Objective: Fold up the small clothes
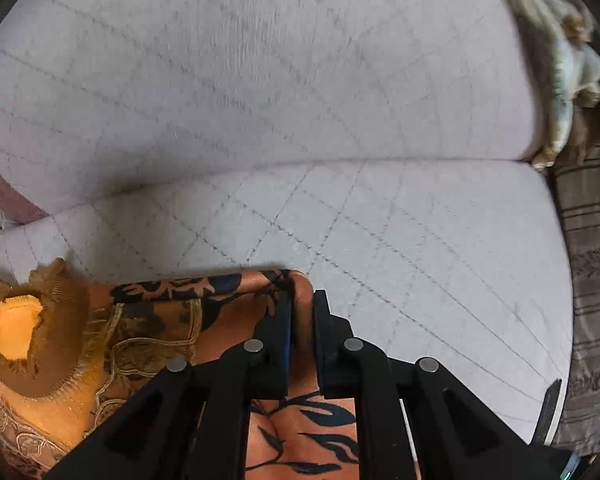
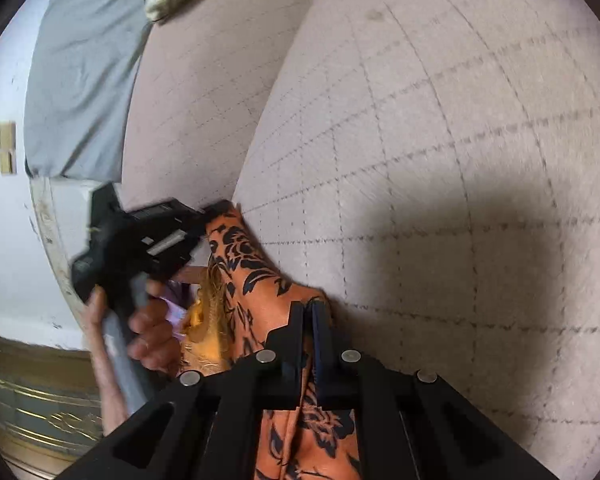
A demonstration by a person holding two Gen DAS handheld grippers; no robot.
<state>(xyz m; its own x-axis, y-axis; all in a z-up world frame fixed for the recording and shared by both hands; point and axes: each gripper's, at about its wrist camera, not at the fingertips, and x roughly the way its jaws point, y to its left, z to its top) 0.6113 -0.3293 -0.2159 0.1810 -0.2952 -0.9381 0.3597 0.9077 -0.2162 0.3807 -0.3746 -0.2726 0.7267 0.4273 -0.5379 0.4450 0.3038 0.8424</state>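
Observation:
An orange garment with a dark blue leaf print (image 1: 228, 308) hangs stretched between my two grippers over a pale quilted cushion. My left gripper (image 1: 302, 304) is shut on one corner of the garment. It also shows in the right wrist view (image 2: 206, 216), held by a hand, pinching the far corner. My right gripper (image 2: 310, 312) is shut on the near corner of the garment (image 2: 252, 276). A gold embroidered part with a frilled neckline (image 1: 24, 328) hangs at the left.
The quilted seat cushion (image 1: 420, 240) and backrest (image 1: 260, 60) fill both views. A crumpled pale cloth (image 1: 560, 60) lies at the cushion's right end. A grey cloth (image 2: 80, 72) hangs over the backrest. A striped fabric (image 1: 592, 240) lies at the right edge.

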